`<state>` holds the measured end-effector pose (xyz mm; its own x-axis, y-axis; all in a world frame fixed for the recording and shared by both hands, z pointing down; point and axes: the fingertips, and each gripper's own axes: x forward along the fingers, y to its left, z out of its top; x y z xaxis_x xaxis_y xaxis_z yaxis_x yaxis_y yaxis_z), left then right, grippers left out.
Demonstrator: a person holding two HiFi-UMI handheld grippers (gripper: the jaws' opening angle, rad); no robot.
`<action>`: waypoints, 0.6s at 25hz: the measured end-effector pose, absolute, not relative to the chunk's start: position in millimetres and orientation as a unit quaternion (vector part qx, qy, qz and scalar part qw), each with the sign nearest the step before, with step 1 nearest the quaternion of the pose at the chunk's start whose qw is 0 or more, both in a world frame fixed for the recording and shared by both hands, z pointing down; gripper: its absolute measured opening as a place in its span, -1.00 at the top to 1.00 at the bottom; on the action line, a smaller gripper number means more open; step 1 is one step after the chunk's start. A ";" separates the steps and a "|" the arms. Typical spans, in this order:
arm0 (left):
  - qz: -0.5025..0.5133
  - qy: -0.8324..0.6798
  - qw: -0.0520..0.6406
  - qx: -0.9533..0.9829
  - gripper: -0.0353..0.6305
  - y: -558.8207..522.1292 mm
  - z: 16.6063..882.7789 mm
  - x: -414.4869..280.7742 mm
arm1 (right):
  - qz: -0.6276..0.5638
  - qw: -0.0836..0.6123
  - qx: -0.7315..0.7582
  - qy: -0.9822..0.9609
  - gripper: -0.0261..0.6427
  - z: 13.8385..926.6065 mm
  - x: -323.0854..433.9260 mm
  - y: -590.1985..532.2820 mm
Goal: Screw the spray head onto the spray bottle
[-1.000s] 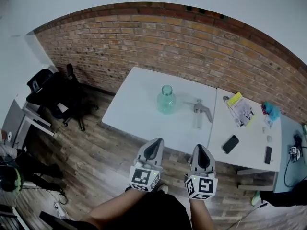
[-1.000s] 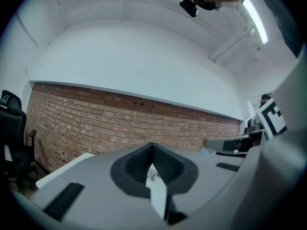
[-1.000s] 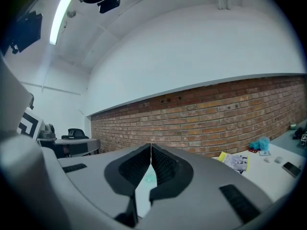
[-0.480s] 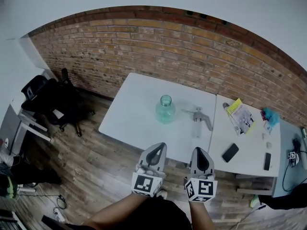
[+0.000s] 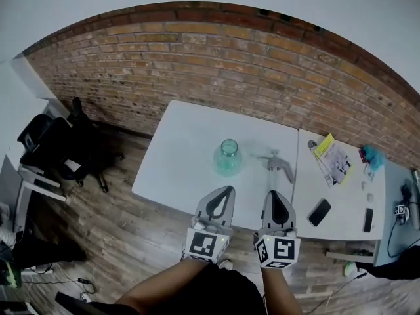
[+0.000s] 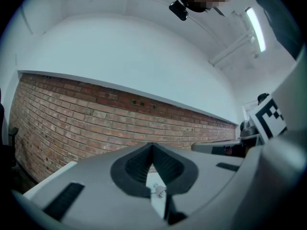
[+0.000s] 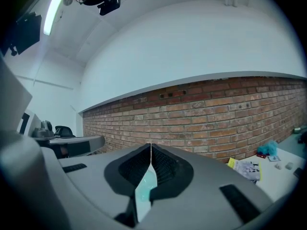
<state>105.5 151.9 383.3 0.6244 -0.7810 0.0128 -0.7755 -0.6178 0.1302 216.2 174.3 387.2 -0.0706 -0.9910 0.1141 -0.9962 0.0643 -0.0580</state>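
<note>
A clear teal spray bottle stands upright with no cap on the white table. The grey spray head lies on its side to the bottle's right. Both grippers hover at the table's near edge, side by side, pointing level at the wall. My left gripper is shut and empty, short of the bottle. My right gripper is also shut and empty, short of the spray head. In the left gripper view the jaws meet at the tip. Below the right gripper's closed tips, the teal bottle shows.
A second white table adjoins on the right, with a yellow booklet, two dark phones, and a blue object. A brick wall runs behind. A black office chair stands on the wooden floor at left.
Both grippers have moved forward together towards the table and now reach its near edge. Their jaws stay shut. The bottle and spray head have not moved.
</note>
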 end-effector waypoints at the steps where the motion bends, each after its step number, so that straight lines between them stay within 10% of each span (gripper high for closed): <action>1: -0.025 -0.429 0.061 0.901 0.89 143.9 383.6 107.2 | 0.060 0.022 0.685 -0.726 0.89 387.5 216.6 166.0; 15: -0.021 -0.384 0.074 0.920 0.89 80.3 389.8 135.6 | 0.065 0.043 0.717 -0.693 0.89 400.6 234.8 101.3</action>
<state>135.6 80.3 389.8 0.7042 -0.7098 0.0173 -0.7034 -0.6943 0.1522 234.8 101.3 400.6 0.0323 -0.9878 0.1526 -0.9989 -0.0372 -0.0294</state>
